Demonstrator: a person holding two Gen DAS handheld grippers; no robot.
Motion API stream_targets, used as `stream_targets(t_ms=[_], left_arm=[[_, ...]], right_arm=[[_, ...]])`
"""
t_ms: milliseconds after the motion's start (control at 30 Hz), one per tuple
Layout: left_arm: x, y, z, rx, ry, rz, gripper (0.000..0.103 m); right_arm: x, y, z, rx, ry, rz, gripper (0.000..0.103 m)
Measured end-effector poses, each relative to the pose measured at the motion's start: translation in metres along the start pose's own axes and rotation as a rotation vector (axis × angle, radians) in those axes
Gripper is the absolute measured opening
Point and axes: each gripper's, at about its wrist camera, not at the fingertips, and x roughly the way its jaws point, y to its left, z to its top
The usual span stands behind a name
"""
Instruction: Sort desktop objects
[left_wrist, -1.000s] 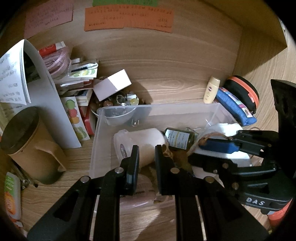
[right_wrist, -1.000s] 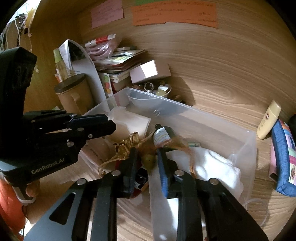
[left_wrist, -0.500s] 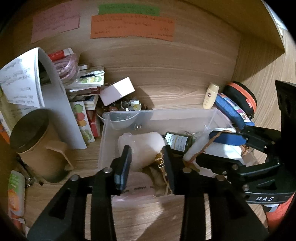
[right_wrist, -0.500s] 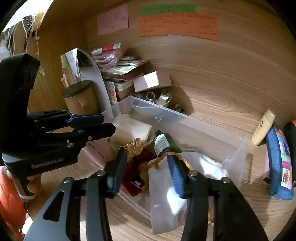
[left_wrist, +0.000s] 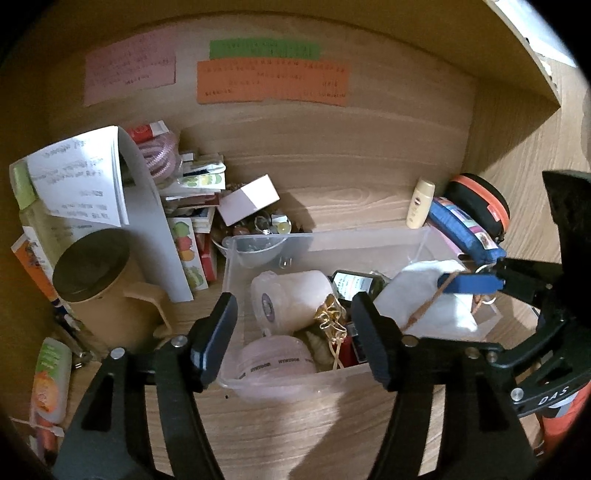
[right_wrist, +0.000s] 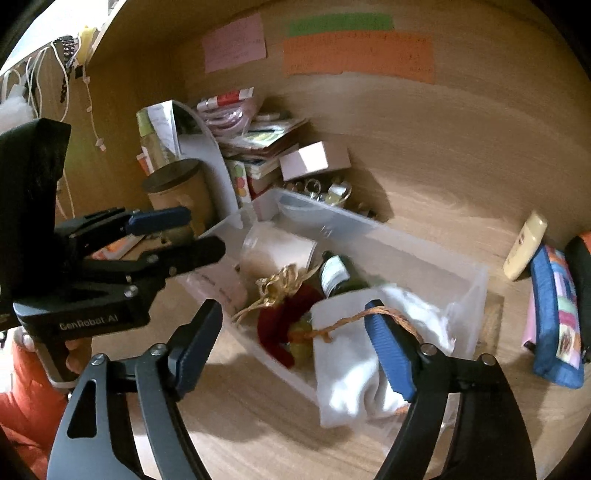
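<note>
A clear plastic bin stands on the wooden desk. It holds a pale roll, a dark bottle, a gold ribbon, a pink tape roll, a red item and a white cloth bag with a brown cord. My left gripper is open and empty above the bin's near wall. My right gripper is open; the cord drapes over its right finger.
A tan lidded mug and a curled paper sheet stand at the left. Books and a small white box are piled behind the bin. A cream bottle, blue pouch and black-orange case lie at the right.
Both grippers have opened wide and pulled back up from the bin. The gold ribbon and the white bag now rest in the bin.
</note>
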Motion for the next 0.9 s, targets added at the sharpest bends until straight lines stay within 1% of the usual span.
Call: stream_targets(t_ms=[133,333,400,467,533,667,767,867,900], left_arm=[[-0.005,-0.001,-0.002,0.0,-0.007,0.004,0.07],[-0.015,-0.003,-0.004,0.006,-0.021,0.012,0.076],[-0.019,-0.004,-0.003,0.005,-0.03,0.022,0.08],[-0.023,-0.005,-0.003,0.005,-0.042,0.036,0.088],[-0.028,-0.006,-0.004,0.007,-0.056,0.053,0.092],[-0.04,-0.011,-0.006,0.02,-0.084,0.088,0.097],[-0.048,-0.014,-0.008,0.019,-0.096,0.113,0.099],[-0.058,-0.015,-0.01,-0.006,-0.11,0.146,0.1],[-0.061,-0.015,-0.011,-0.012,-0.116,0.151,0.1]], right_arm=[[-0.004,-0.002,-0.006,0.03,0.026,0.036,0.077],[-0.013,0.001,-0.015,0.03,0.043,0.047,0.077],[-0.019,0.003,-0.017,0.024,0.038,0.046,0.077],[-0.025,0.005,-0.02,0.016,0.029,0.045,0.077],[-0.032,0.007,-0.022,0.01,0.019,0.042,0.077],[-0.051,0.011,-0.024,0.0,-0.038,0.006,0.077],[-0.068,0.013,-0.025,0.0,-0.106,-0.05,0.077],[-0.082,0.016,-0.026,0.007,-0.179,-0.131,0.088],[-0.086,0.018,-0.028,0.014,-0.212,-0.168,0.09]])
